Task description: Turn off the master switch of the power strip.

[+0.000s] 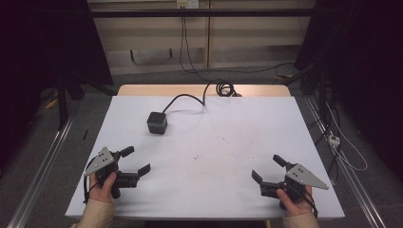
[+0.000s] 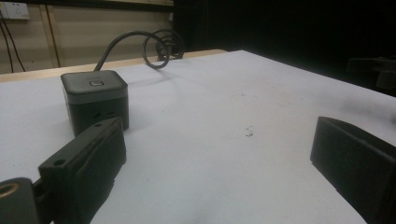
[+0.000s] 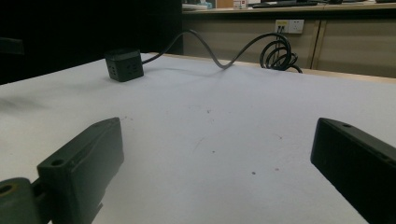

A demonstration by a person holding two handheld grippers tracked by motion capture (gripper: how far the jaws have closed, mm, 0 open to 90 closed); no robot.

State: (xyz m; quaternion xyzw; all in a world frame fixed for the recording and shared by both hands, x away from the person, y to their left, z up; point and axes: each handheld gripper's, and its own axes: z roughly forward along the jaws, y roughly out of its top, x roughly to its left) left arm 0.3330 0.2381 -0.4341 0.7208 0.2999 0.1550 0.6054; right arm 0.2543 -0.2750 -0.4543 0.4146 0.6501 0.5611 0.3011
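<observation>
Nearest the person, both claws rest low at the front edge of the white bench (image 1: 237, 190). The left claw (image 1: 135, 160) has its jaws spread wide with nothing between them, and the right claw (image 1: 269, 167) stands just as wide and just as empty.

Ahead of the left claw, a little to its left in the left gripper view, sits the power cube (image 2: 95, 99), a small dark block with a button on top and sockets in its side faces. From the right claw it lies well off, far forward and across the bench (image 3: 123, 65). Neither claw touches it.

It looks like hard plastic, stiff and compact, probably of modest weight, with smooth faces that could slip under the pads. The flat opposite sides look like the best place to pinch, low and square, clear of the button.

Beyond it, the cable (image 1: 187, 99) leaves the back of the cube, curves over the bench and ends in a loose coil (image 1: 225, 89) at the far edge. That springy cord will likely drag and tug at the cube when it is lifted or turned.
</observation>
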